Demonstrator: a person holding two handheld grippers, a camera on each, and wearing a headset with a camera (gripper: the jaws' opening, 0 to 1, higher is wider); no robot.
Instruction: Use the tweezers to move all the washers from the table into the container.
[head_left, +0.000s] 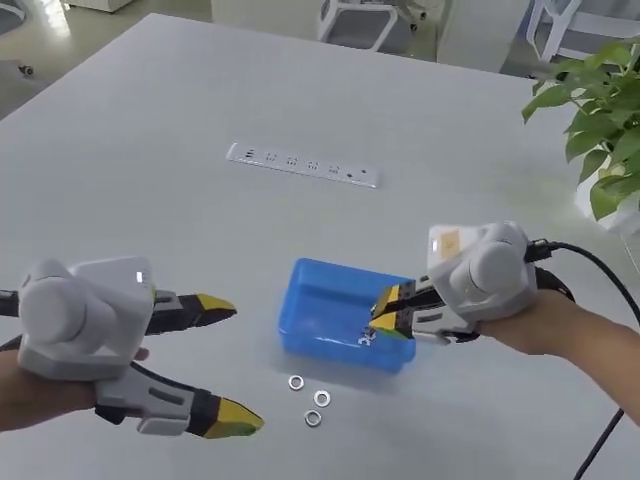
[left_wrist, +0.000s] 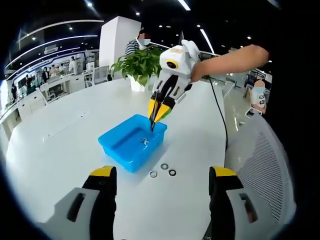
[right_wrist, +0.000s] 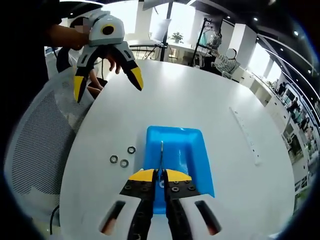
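- Right gripper (head_left: 388, 318): jaws clamped together on the tweezers (right_wrist: 161, 155). The right gripper view shows the thin prongs running forward from its yellow tips over the inside of the blue container (right_wrist: 197, 165).
- Head view: the tweezers are nearly lost against the container; the gripper tips sit over its right rim.
- Left gripper (head_left: 228, 360): jaws wide apart, gripping nothing, held above the table (head_left: 150, 120) left of the container.
- Three washers (head_left: 313, 400) lie bunched on the table just in front of the container, apart from it.
- Left gripper view: the tweezers point down into the container, with small pale specks on its floor by the tip. I cannot tell whether the prongs hold a washer.
- Power strip (head_left: 300, 165) lies beyond the container; plant (head_left: 600, 130) stands at far right.
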